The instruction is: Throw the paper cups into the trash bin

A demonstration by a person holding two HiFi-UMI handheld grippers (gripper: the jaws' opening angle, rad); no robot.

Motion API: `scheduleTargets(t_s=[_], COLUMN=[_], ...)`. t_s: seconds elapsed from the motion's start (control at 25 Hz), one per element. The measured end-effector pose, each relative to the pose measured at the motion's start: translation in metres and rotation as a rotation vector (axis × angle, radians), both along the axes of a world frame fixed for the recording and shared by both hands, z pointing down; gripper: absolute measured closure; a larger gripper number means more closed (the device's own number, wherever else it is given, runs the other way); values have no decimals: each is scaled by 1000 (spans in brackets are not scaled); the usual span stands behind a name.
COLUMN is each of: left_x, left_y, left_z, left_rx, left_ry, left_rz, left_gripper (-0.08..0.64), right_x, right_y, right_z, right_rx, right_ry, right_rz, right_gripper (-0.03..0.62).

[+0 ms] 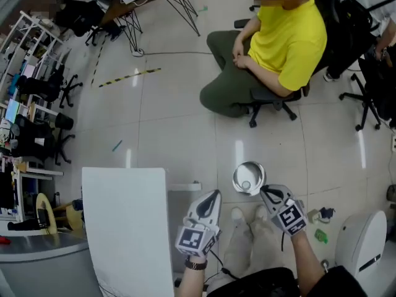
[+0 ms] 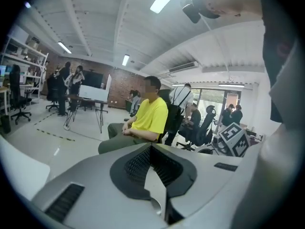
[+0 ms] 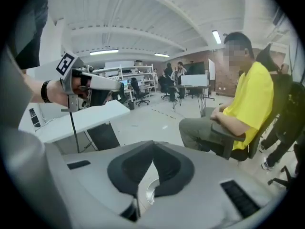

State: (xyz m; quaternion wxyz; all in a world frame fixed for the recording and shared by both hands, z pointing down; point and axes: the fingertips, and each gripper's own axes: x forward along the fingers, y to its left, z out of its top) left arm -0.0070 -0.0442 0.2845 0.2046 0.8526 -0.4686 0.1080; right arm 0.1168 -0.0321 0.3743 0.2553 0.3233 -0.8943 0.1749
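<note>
A round shiny metal trash bin (image 1: 249, 178) stands on the floor just ahead of both grippers; something pale lies inside it, and I cannot tell what. No paper cup shows anywhere else. My left gripper (image 1: 213, 197) is held up at the bin's left, shut and empty. On the bin's right my right gripper (image 1: 265, 192) is also shut with nothing in it. In the left gripper view the jaws (image 2: 151, 149) meet, with the bin's rim (image 2: 155, 206) below them. The right gripper view shows closed jaws (image 3: 153, 149) above the same rim (image 3: 150, 192).
A white table (image 1: 127, 228) fills the lower left. A person in a yellow shirt (image 1: 284, 39) sits on an office chair beyond the bin. A white rounded appliance (image 1: 365, 240) and small green items (image 1: 320, 235) lie at the right. Desks and chairs line the left wall.
</note>
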Motion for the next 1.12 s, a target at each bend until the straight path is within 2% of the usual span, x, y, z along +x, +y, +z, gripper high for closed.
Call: scheduleTargets(t_s=[0.16, 0.32, 0.44, 0.56, 0.64, 0.76, 0.88, 1.12], left_x=[15, 24, 22, 12, 3, -20, -42, -59], left_y=[-11, -11, 5, 17, 26, 41, 53, 57], left_z=[-78, -148, -187, -210, -218, -240, -256, -252], left_rx=[133, 245, 294, 316, 321, 371, 396, 386], left_ry=[12, 70, 77, 118, 144, 168, 190, 221], left_rz=[74, 86, 66, 40, 45, 57, 30, -42], left_gripper=[555, 555, 555, 555, 555, 555, 555, 555], right_x=[-3, -9, -17, -24, -33, -58, -81, -97], right_y=[-19, -37, -25, -4, 14, 35, 53, 63], right_z=[-105, -198, -252, -317, -350, -381, -397, -393], right_rx=[139, 245, 312, 509, 573, 588, 586, 547], right_ry=[-77, -158, -243, -376, -435, -467, -478, -440], right_rz=[22, 45, 52, 15, -4, -49, -94, -108], right_gripper=[592, 592, 592, 592, 592, 592, 592, 592])
